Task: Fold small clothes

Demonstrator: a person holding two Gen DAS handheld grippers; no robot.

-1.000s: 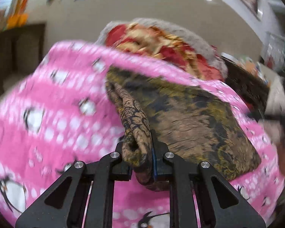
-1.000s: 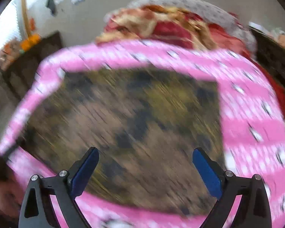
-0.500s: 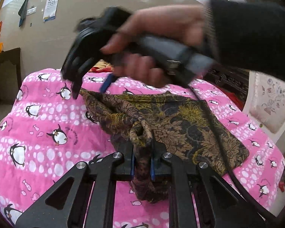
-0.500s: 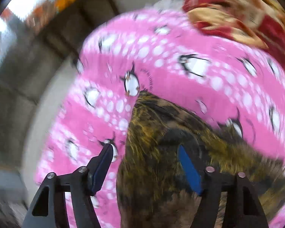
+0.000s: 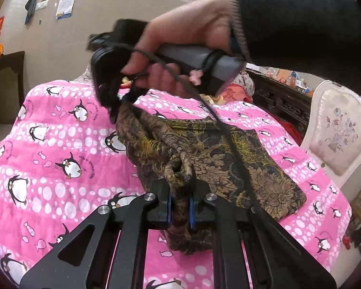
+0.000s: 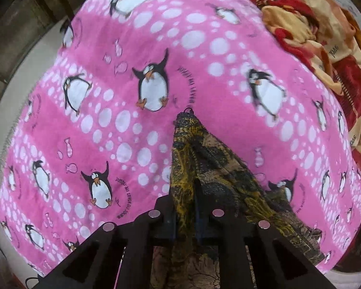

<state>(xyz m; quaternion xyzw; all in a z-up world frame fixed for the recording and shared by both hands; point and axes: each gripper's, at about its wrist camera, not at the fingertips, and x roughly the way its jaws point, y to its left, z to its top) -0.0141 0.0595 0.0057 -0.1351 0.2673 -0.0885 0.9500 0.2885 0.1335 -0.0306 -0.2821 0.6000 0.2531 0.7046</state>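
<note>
A brown and gold patterned garment (image 5: 240, 159) lies on a pink penguin blanket (image 5: 60, 144). My left gripper (image 5: 180, 207) is shut on a bunched near corner of it, lifted slightly. A person's hand (image 5: 185, 36) in a dark sleeve holds my right gripper (image 5: 116, 110) pointing down at the garment's far left corner. In the right wrist view the right gripper (image 6: 185, 219) has its jaws closing, with the garment (image 6: 204, 159) pinched between the pads above the blanket (image 6: 132, 96).
A red and yellow blanket (image 6: 325, 36) is heaped at the bed's far end. A white upholstered chair (image 5: 337, 132) and dark carved furniture (image 5: 281, 101) stand to the right. The right gripper's cable (image 5: 228, 139) hangs across the garment.
The right gripper swept across the garment to its far left corner, tipped downward, and its wide jaws came together on the cloth. The left gripper kept its grip and rose slightly.
</note>
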